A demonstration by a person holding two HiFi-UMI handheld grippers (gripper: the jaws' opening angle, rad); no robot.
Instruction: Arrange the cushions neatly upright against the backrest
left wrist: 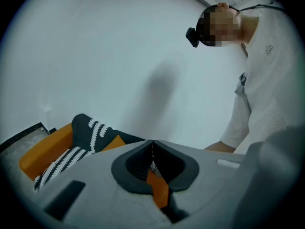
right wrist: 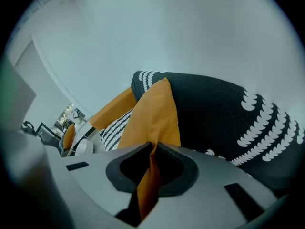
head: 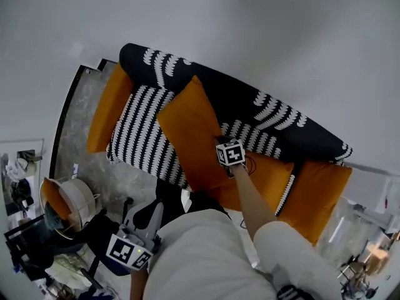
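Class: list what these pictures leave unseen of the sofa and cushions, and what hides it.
Head view: the seat lies under the orange cushion and striped cushion; the person covers the front of the sofa.
Right gripper view: the orange cushion's lower edge is behind the right gripper.
Left gripper view: the left gripper blocks most of the sofa.

A sofa (head: 206, 86) is standing against a pale wall (head: 281, 36), its black backrest (head: 300, 133) carrying white leaf-like marks and orange armrests (head: 107, 108) closing both ends. A black-and-white striped pad (head: 140, 136) is covering the seat toward the head view's left. An orange cushion (head: 190, 133) is lying across the middle (tilted, one corner reaching the backrest). A second cushion (head: 272, 177), orange with a striped edge, is resting just beside it.
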